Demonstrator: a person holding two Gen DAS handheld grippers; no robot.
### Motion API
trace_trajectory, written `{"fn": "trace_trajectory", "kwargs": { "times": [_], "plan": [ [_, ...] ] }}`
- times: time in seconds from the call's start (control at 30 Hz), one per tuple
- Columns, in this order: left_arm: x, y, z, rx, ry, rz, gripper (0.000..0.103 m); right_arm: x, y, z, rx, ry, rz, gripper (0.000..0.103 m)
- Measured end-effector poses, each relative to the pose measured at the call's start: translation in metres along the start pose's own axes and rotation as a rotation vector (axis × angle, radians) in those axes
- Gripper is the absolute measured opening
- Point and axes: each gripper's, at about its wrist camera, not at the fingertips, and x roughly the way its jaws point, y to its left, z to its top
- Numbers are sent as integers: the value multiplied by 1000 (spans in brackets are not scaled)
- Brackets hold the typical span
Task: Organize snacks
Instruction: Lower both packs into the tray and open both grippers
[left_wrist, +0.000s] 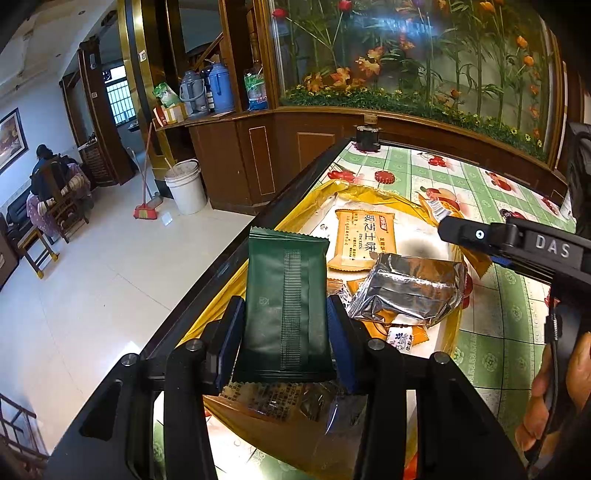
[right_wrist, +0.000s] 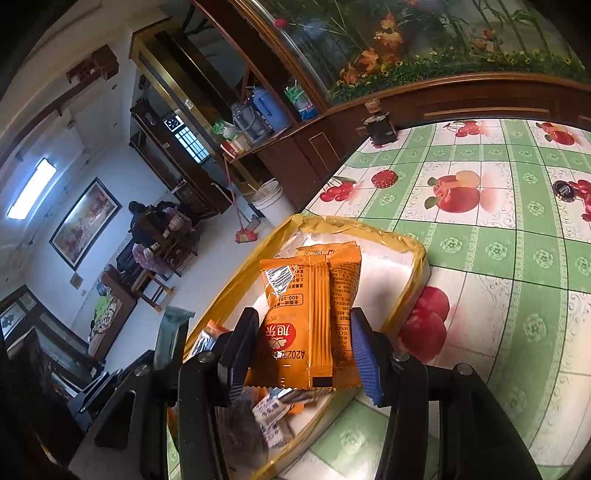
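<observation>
Gripping green packet (left_wrist: 284, 310) in left tongs (left_wrist: 286, 325); right tongs (right_wrist: 303, 347) clamp orange packet (right_wrist: 314, 321).

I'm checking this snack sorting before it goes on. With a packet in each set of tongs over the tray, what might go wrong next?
The green packet is pinched only low down in the left tongs, so it may tip or slip. The tray sits by the table edge; a dropped packet could reach the floor. The right tongs with the orange packet are close enough to bump them.
</observation>
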Motion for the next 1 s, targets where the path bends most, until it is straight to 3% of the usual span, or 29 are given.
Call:
{"fn": "trace_trajectory", "kwargs": {
  "times": [0.47, 0.63, 0.8, 1.0],
  "plan": [
    [11, -4, 2, 13, 25, -6, 43, 24, 1, 3, -31, 20, -35, 51],
    [13, 0, 5, -8, 42, -16, 43, 29, 1, 4, -43, 31, -42, 56],
    [5, 4, 7, -26, 21, -20, 66, 23, 2, 4, -46, 13, -42, 58],
    [-7, 4, 10, -27, -4, -22, 67, 5, 3, 3, -38, -13, -36, 60]
  ]
}}
